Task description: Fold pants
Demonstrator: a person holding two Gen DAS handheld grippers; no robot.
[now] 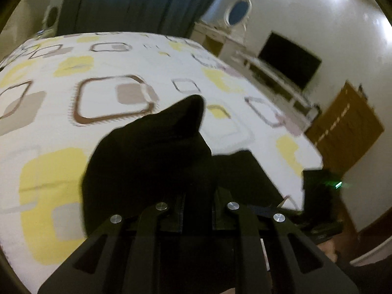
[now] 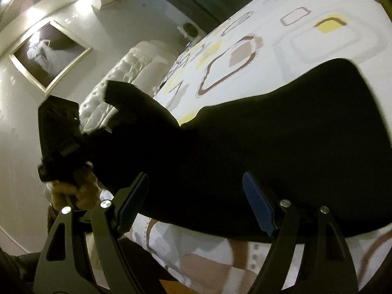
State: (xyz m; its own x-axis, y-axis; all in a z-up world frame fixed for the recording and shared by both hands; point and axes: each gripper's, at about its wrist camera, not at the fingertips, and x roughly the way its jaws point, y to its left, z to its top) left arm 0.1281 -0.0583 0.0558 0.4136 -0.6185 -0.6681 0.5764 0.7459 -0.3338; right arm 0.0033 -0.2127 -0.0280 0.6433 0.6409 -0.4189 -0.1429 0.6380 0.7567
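Black pants (image 2: 281,147) lie across the patterned bedspread (image 1: 122,56), one end bunched and lifted off it; left gripper (image 1: 196,210) is clamped on that raised bunch, jaws nearly together; right gripper (image 2: 196,203) stands wide apart, blue pads (image 2: 257,203) just above the pants' near edge, gripping nothing; a hand (image 2: 80,191) holds the left gripper's handle.

Patterned bedsheet (image 1: 103,56), dark television (image 1: 289,61) — framed picture (image 2: 49,54) on wall
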